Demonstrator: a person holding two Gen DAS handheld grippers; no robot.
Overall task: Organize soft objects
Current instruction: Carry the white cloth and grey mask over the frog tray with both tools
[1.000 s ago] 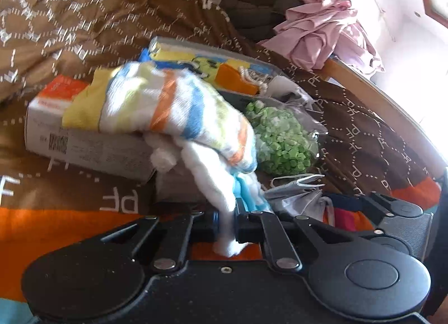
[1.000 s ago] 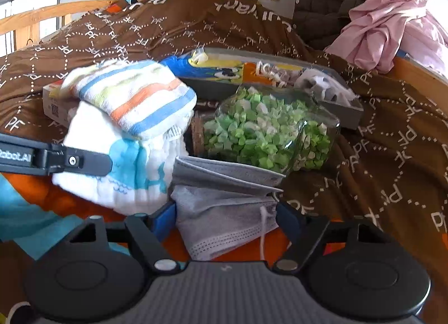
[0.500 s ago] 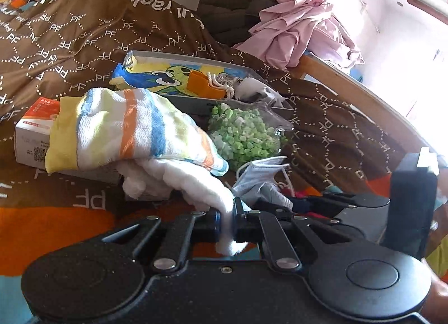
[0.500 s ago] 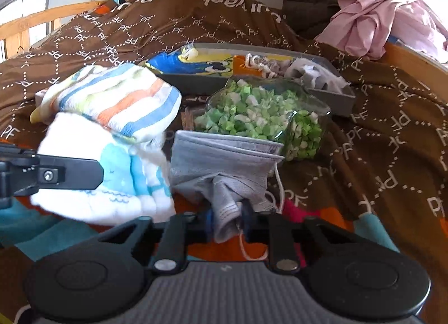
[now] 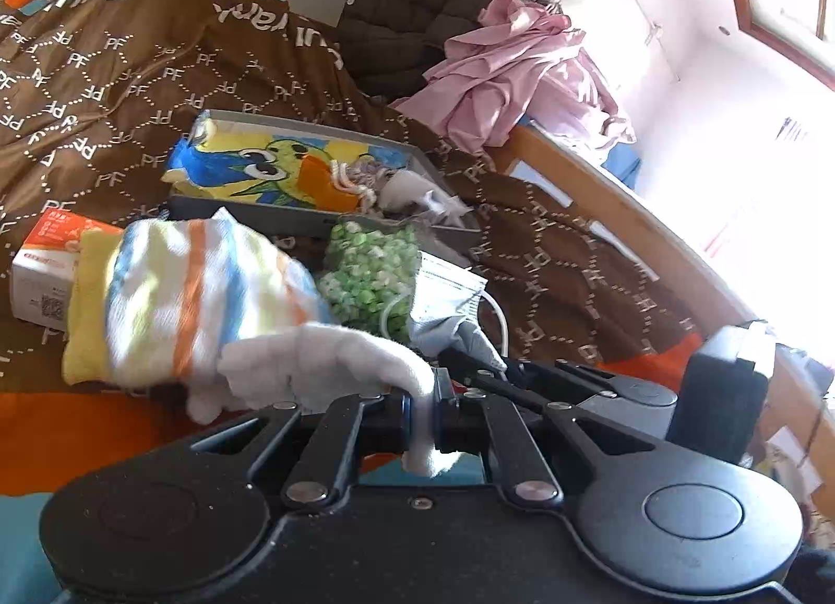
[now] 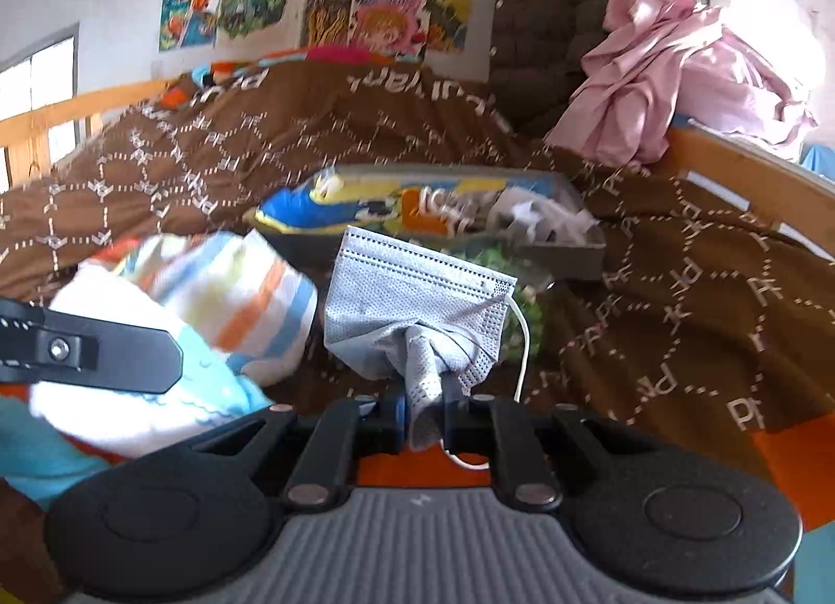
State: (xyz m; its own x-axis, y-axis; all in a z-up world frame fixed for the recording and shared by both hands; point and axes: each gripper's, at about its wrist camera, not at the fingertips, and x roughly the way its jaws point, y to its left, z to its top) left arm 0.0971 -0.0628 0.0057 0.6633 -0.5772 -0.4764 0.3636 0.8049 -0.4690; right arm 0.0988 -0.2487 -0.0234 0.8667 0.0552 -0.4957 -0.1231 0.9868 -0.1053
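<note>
My left gripper point(image 5: 421, 413) is shut on a corner of a white cloth point(image 5: 323, 358), which trails left under a striped towel point(image 5: 193, 291). In the right wrist view my right gripper point(image 6: 421, 413) is shut on a grey face mask point(image 6: 412, 301), lifted off the bed with its white ear loop point(image 6: 524, 338) dangling. The mask point(image 5: 449, 301) also shows in the left wrist view, beside a clear bag of green pieces point(image 5: 370, 275). A grey tray point(image 5: 250, 215) behind holds a cartoon cloth point(image 5: 261, 170) and crumpled items. The striped towel point(image 6: 229, 285) lies left of the mask.
A brown patterned blanket point(image 5: 130, 77) covers the bed. A white and orange box point(image 5: 36, 275) sits under the towel at left. Pink clothing point(image 5: 516, 77) is piled by the wooden bed rail point(image 5: 626, 217). The left gripper's finger point(image 6: 104, 356) crosses the right wrist view.
My right gripper closed on the grey mask and lifted it off the bed. My left gripper kept hold of the white cloth and pulled it up and back; the towel shifted with it.
</note>
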